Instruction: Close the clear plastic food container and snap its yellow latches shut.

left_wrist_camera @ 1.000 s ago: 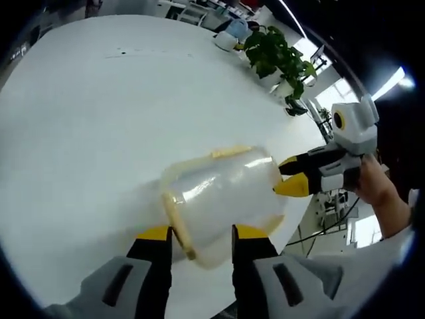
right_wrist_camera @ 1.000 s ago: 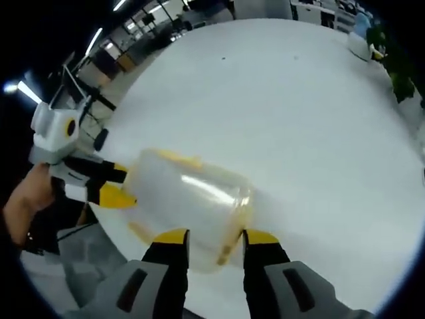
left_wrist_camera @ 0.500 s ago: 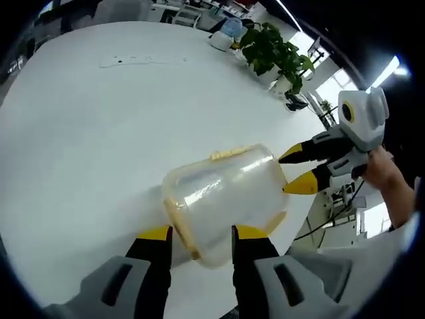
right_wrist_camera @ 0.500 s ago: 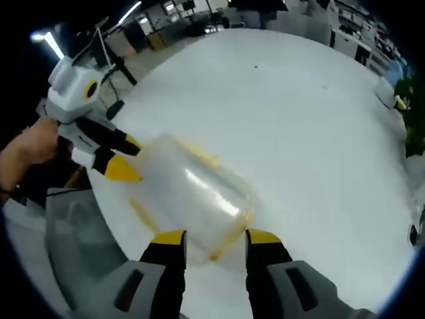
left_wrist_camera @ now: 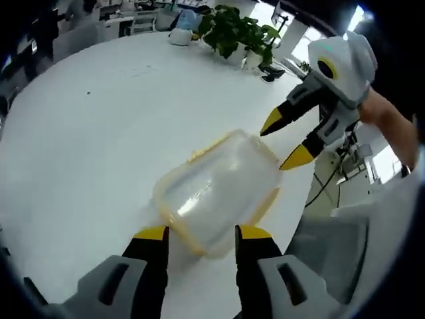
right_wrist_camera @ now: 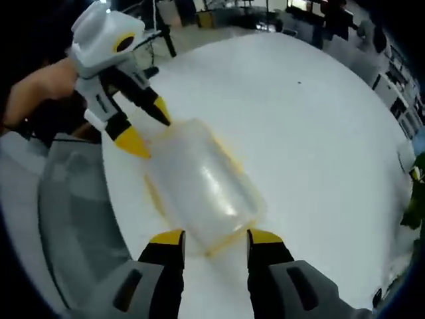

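A clear plastic food container (left_wrist_camera: 216,189) with a yellow rim and yellow latches lies on the white round table (left_wrist_camera: 86,139), close to the table's edge. My left gripper (left_wrist_camera: 202,234) is open, its yellow-tipped jaws standing either side of the container's near end. From the right, the right gripper (left_wrist_camera: 285,139) slants down at the far end, jaws apart. In the right gripper view the container (right_wrist_camera: 199,186) lies lengthwise ahead of my right gripper (right_wrist_camera: 216,238), which is open at its near end. The left gripper (right_wrist_camera: 147,128) straddles the far corner.
A potted plant (left_wrist_camera: 236,33) and a pale blue object (left_wrist_camera: 182,20) stand at the far side of the table. A person's hand (right_wrist_camera: 40,93) holds the left gripper beyond the table edge. Grey floor (right_wrist_camera: 73,219) lies past that edge.
Both cameras have swung round and lifted. In each view the other gripper now sits higher and tilts more steeply down onto the container's far end. The container stays between the two grippers.
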`<control>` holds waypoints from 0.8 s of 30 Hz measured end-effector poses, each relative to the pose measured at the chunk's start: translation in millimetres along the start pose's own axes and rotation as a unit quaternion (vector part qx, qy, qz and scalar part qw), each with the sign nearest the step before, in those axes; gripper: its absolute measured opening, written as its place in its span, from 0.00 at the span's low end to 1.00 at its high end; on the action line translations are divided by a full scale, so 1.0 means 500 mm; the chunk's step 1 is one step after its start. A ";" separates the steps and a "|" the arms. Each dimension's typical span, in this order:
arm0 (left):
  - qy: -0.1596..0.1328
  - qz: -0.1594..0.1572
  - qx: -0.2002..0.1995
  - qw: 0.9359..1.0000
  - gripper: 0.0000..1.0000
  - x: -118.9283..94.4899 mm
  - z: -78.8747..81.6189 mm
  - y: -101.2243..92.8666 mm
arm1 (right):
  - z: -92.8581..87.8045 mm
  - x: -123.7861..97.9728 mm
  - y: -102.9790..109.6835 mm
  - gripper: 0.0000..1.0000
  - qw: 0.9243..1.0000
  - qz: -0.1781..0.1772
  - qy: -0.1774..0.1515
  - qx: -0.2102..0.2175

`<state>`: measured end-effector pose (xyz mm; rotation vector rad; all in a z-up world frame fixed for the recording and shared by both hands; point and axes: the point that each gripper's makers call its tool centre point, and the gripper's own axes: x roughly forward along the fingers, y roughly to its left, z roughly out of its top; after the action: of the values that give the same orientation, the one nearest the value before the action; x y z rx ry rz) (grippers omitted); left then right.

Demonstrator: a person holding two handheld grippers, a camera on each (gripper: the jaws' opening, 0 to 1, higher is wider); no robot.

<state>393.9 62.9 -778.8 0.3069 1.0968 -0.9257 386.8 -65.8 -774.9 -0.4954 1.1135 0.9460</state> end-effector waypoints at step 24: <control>0.022 -0.012 0.227 0.974 0.38 -0.007 0.021 -0.028 | 0.032 -0.006 0.009 0.32 0.988 0.016 0.017 -0.156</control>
<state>389.2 49.6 -768.0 0.6932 0.9210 -1.1940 391.2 -52.4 -765.5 -0.7510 1.0108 1.1513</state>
